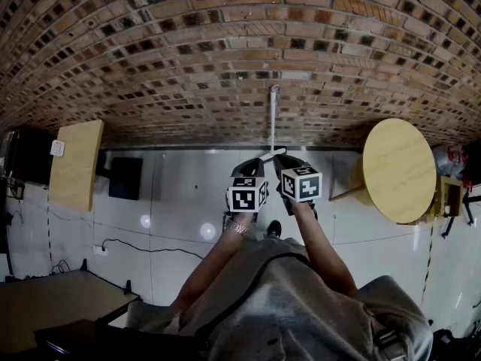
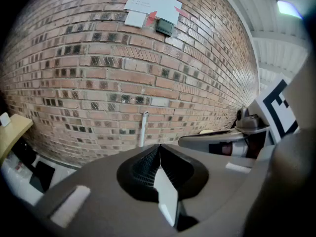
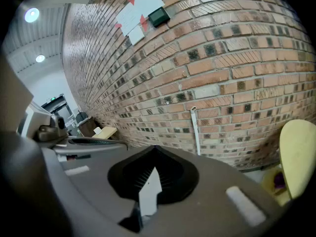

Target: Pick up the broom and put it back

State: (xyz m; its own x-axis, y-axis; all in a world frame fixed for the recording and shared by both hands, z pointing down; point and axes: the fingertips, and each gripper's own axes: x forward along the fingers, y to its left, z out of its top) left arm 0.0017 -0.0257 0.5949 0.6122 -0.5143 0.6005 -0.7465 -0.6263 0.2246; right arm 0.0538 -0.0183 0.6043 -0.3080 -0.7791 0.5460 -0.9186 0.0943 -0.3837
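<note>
The broom shows as a thin pale handle standing upright against the brick wall; its lower end is hidden behind my grippers. The same handle rises just beyond the left jaws, and the handle appears again in the right gripper view, ahead and slightly right. My left gripper and right gripper are held side by side in front of the wall, short of the handle, angled downward. The left gripper has its jaws pressed together with nothing between them. The right gripper is likewise shut and empty.
A round yellow table stands right of the broom. A wooden board and a black box sit at the left by the wall. A cable lies on the pale floor. Papers hang on the wall.
</note>
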